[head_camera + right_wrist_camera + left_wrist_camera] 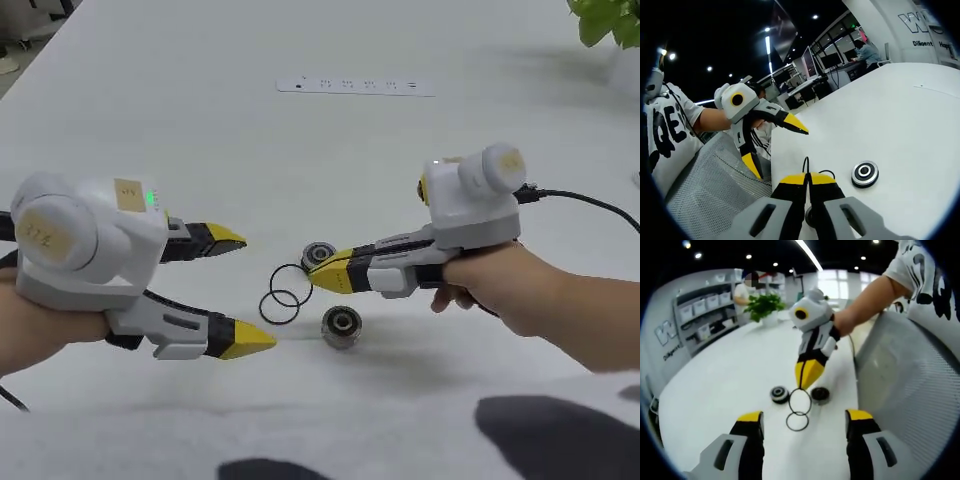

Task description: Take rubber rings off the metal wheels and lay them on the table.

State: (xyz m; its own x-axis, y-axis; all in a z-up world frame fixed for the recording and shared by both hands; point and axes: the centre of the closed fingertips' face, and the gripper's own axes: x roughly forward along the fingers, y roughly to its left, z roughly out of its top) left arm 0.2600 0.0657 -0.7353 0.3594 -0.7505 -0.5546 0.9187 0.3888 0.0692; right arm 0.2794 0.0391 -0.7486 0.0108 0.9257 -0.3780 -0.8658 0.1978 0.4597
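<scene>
Wide white table [200, 110] here, matte and pale, with a white power strip [355, 86] lying towards its far side. The leaves of a potted plant [608, 20] poke in at the far right. In the left gripper view the room opens up. There are shelves [705, 310] of storage bins along one wall, rows of ceiling lights overhead, and a grey mesh chair back [910, 385] hard by the table's edge.

Now the work, mid-table. Two small metal wheels lie flat, the far wheel [319, 254] and the near wheel [341, 326]. Each is silvery with a dark band around a bright hub, and they sit apart from each other. Just left of them are two thin black rubber hoops. The near ring [279, 306] lies flat on the table, and the far ring [291, 283] overlaps it.

The right gripper [320, 274] points in from the right, its yellow tips clenched on the far ring's edge. In the right gripper view a thin black strand rises from between the pressed-together jaws. That ring looks tipped up, though whether its low edge touches the table I can't make out.

The left gripper [243, 290] hovers at the left, jaws spread wide, grasping nothing, tips aimed towards the rings.
</scene>
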